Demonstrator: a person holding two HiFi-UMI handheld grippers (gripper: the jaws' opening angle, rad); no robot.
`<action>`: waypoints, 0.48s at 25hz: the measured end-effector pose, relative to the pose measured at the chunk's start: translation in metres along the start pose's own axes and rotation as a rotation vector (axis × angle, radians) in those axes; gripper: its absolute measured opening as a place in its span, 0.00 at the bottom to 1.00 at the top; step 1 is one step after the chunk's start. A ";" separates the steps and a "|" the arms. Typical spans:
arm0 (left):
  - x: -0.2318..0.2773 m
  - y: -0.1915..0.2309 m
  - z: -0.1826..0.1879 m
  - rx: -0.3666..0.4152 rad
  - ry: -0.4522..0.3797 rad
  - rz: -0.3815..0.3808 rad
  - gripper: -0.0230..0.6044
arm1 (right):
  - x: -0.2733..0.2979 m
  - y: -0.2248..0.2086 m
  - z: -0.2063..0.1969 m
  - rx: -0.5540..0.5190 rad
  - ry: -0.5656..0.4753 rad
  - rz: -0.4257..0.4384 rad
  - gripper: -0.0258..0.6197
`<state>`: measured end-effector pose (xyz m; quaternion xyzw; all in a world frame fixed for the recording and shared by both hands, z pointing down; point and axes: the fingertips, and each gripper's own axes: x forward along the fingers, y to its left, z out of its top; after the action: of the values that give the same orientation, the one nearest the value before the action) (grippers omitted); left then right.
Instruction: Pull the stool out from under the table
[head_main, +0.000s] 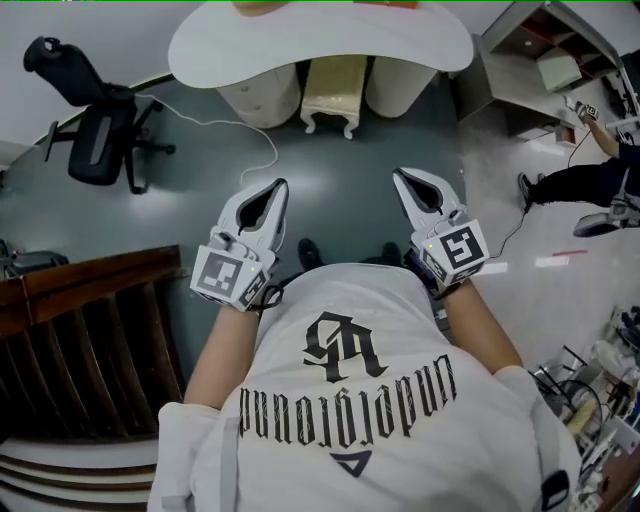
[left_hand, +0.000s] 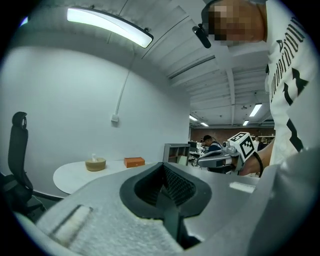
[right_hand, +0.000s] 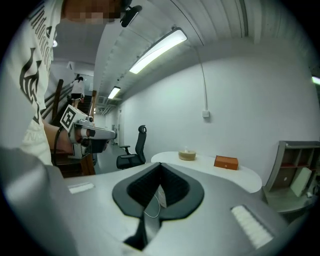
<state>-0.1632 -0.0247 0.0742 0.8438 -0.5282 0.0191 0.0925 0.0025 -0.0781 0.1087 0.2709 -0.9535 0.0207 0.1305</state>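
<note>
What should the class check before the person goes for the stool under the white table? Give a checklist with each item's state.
1. Stool found: ok; the stool stands under the table, between its two supports.
2. Left gripper ready to grasp: not ok; jaws shut, empty.
3. Right gripper ready to grasp: not ok; jaws shut, empty.
4. Grippers at the stool: not ok; both are well short of it.
5. Way ahead: ok; a white cable lies on the floor, left of the line to the stool.
6. Where to grip: cannot tell; the table hides the stool's top.
</note>
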 end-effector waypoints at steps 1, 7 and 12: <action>-0.003 0.008 -0.002 0.004 0.005 -0.026 0.05 | 0.006 0.006 0.000 0.010 0.002 -0.021 0.04; -0.009 0.053 -0.013 0.018 0.035 -0.070 0.05 | 0.033 0.026 0.002 0.024 0.023 -0.091 0.04; 0.002 0.068 -0.024 0.005 0.042 -0.102 0.05 | 0.040 0.023 -0.002 0.024 0.032 -0.118 0.04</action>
<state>-0.2210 -0.0514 0.1071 0.8693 -0.4825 0.0332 0.1022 -0.0419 -0.0786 0.1222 0.3276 -0.9334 0.0289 0.1436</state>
